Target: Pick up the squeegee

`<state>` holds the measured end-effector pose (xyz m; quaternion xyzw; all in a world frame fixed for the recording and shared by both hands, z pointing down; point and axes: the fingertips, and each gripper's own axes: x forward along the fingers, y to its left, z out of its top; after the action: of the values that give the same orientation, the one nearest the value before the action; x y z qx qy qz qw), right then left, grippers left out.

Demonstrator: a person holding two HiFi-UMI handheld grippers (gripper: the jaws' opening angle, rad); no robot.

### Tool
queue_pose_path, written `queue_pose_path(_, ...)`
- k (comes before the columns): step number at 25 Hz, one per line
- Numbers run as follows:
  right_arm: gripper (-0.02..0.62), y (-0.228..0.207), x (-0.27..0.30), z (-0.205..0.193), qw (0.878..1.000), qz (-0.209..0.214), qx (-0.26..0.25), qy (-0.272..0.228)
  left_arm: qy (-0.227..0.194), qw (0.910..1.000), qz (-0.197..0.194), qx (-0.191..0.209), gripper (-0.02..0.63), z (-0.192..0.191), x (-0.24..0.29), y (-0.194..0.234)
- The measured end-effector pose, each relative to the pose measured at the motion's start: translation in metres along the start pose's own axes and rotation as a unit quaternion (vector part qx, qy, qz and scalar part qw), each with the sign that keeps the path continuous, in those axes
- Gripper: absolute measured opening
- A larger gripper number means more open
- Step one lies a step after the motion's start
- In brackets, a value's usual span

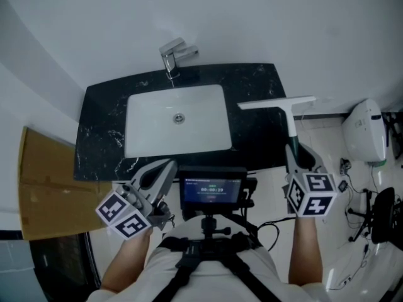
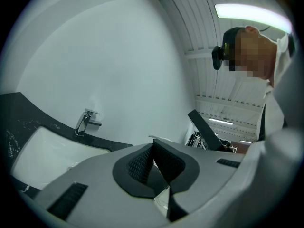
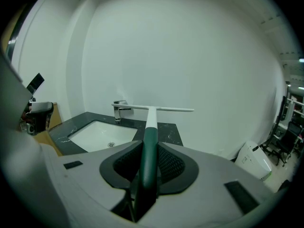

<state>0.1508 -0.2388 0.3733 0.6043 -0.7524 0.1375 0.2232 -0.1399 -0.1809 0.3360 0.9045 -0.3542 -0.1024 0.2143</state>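
The squeegee (image 1: 284, 109) has a white blade, a white neck and a dark green handle (image 3: 150, 151). My right gripper (image 1: 296, 158) is shut on that handle and holds the squeegee up, blade above the right end of the black counter (image 1: 101, 131). In the right gripper view the blade (image 3: 156, 109) lies level in front of the white wall. My left gripper (image 1: 165, 168) hangs at the counter's front edge, left of the monitor, jaws shut with nothing between them (image 2: 153, 163).
A white sink basin (image 1: 176, 119) sits in the counter with a chrome tap (image 1: 171, 56) behind it. A small monitor (image 1: 211, 189) rides on the chest rig. A cardboard box (image 1: 44, 187) stands at the left. A white bin (image 1: 364, 131) and cables lie right.
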Motion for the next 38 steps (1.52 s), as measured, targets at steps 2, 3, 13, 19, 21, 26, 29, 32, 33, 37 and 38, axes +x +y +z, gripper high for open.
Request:
queue_pose_path(2,0.086,0.002,-0.001,-0.001,1.0,0.001,0.001,0.002,0.001,1.0,0.001,-0.001,-0.003,0.0,-0.002,0.001)
queue_pose_path(3,0.086,0.002,-0.001,-0.001,1.0,0.001,0.001,0.002,0.002,1.0,0.001,-0.001,-0.003,0.0,-0.002,0.001)
queue_pose_path(13,0.086,0.009,-0.006,-0.015,1.0,0.001,0.008,0.015,0.012,0.9999,-0.009,-0.005,-0.003,-0.004,-0.004,-0.002)
queue_pose_path(19,0.086,0.012,-0.008,-0.019,1.0,0.002,0.009,0.019,0.012,0.9999,-0.009,-0.005,-0.003,-0.005,-0.007,-0.003)
queue_pose_path(21,0.086,0.013,-0.008,-0.019,1.0,0.002,0.009,0.02,0.012,0.9999,-0.009,-0.006,-0.003,-0.005,-0.008,-0.003)
queue_pose_path(26,0.086,0.016,-0.008,-0.021,1.0,0.005,0.009,0.022,0.013,0.9999,-0.007,-0.007,-0.003,-0.007,-0.01,-0.002)
queue_pose_path(29,0.086,0.017,-0.008,-0.021,1.0,0.007,0.009,0.023,0.013,0.9999,-0.005,-0.008,-0.003,-0.007,-0.011,-0.002)
queue_pose_path(32,0.086,0.017,-0.009,-0.023,1.0,0.007,0.01,0.024,0.013,0.9999,-0.004,-0.008,-0.003,-0.007,-0.011,-0.001)
queue_pose_path(33,0.086,0.017,-0.009,-0.023,1.0,0.007,0.011,0.025,0.013,0.9999,-0.004,-0.008,-0.003,-0.007,-0.011,-0.001)
queue_pose_path(37,0.086,0.018,-0.008,-0.026,0.999,0.009,0.014,0.028,0.016,0.9998,-0.003,-0.012,-0.003,-0.008,-0.011,0.0)
queue_pose_path(38,0.086,0.019,-0.008,-0.028,0.999,0.009,0.015,0.03,0.016,0.9998,-0.003,-0.012,-0.003,-0.009,-0.011,0.0)
